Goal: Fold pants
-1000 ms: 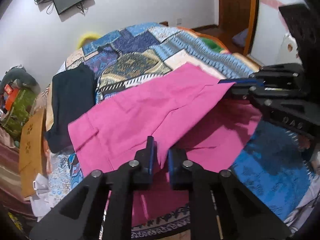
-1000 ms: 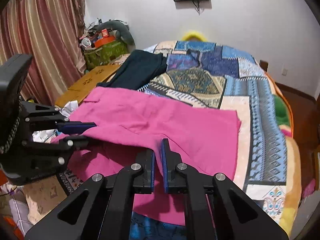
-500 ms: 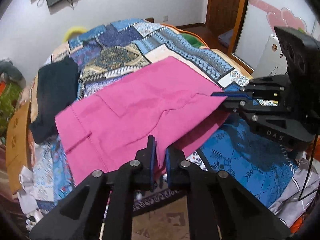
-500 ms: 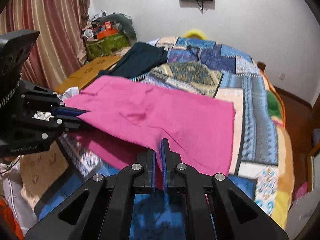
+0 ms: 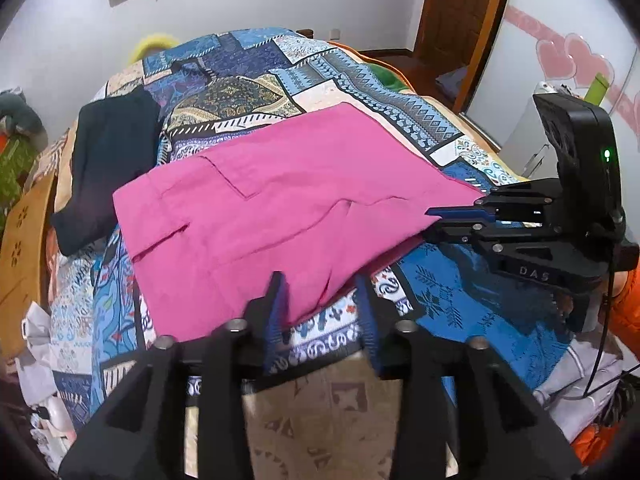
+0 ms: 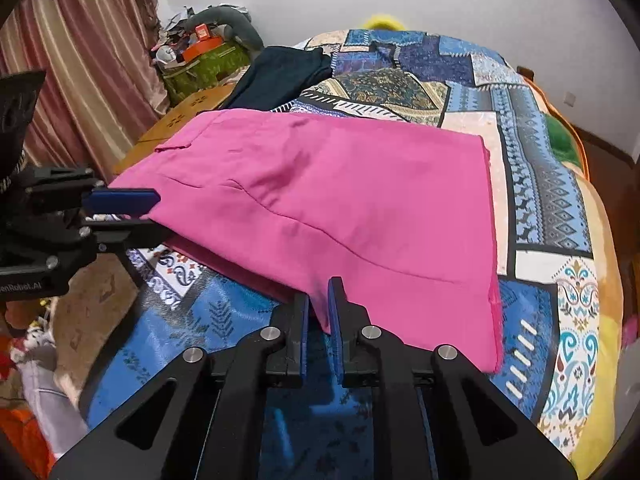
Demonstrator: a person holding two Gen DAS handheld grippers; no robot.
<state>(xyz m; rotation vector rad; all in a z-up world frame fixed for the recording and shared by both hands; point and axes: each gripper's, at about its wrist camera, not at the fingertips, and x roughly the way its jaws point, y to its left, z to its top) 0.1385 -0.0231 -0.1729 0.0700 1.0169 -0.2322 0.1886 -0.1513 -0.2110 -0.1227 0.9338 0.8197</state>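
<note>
Inspector A: Left wrist view?
Inspector B: Pink pants (image 5: 272, 208) lie folded on the patchwork bed (image 5: 360, 92). Left gripper (image 5: 322, 304) is spread, the near hem loose between its fingers.
Inspector A: Right wrist view?
Inspector B: Right gripper (image 6: 319, 312) is pinching the pants' near edge; fold lies flat beside a dark garment (image 6: 280, 72).

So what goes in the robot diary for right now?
left tool: open, let go | right tool: pinching bright pink cloth pants | pants: folded on patchwork bedspread
</note>
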